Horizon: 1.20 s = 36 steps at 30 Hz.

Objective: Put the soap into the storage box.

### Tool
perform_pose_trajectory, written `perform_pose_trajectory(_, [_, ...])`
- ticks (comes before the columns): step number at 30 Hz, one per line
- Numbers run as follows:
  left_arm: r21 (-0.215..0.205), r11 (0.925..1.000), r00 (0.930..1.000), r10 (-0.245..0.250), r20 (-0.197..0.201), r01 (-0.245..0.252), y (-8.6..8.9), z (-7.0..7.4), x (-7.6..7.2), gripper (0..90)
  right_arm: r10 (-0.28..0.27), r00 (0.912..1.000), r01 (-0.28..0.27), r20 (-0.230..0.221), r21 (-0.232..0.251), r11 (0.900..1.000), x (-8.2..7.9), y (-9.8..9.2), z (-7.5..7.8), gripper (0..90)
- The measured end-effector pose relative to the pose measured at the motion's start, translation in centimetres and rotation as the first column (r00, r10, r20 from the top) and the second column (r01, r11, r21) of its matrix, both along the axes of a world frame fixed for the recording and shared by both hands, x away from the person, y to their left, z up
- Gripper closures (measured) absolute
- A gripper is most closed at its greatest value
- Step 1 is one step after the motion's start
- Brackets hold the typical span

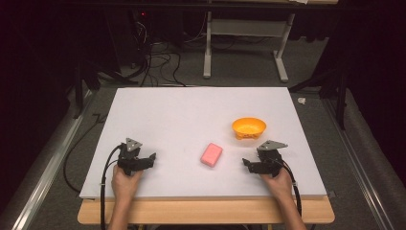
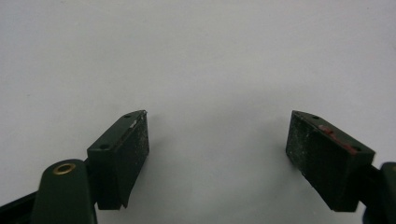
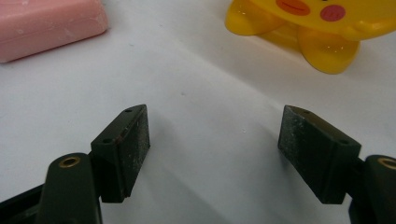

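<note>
A pink block, like a bar of soap, lies near the middle of the white board. To its right and a little farther back stands a yellow-orange bowl on small feet, with a face printed on its side. My left gripper rests low at the board's front left, jaws wide apart over bare white surface. At the front right is my right gripper, also open and holding nothing, with the block ahead to its left and the bowl ahead to its right.
The board lies on a wooden table. Beyond it are a grey floor, loose black cables and the legs of a white stand. Metal rails run along both sides of the table.
</note>
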<state>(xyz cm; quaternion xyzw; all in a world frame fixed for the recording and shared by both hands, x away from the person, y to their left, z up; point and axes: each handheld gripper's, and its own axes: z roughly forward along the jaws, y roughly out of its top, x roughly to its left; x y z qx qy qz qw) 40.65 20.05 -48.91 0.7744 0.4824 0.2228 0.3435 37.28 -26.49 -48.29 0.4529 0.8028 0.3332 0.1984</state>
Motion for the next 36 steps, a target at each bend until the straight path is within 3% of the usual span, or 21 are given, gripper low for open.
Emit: perform_pose_trajectory(36, [0.008,1.0,1.0,-0.001,0.002,0.001,-0.05,0.03,-0.05,21.8,-0.003,1.0,0.003,-0.008,-0.002,1.0,0.09,0.02,0.06,25.1])
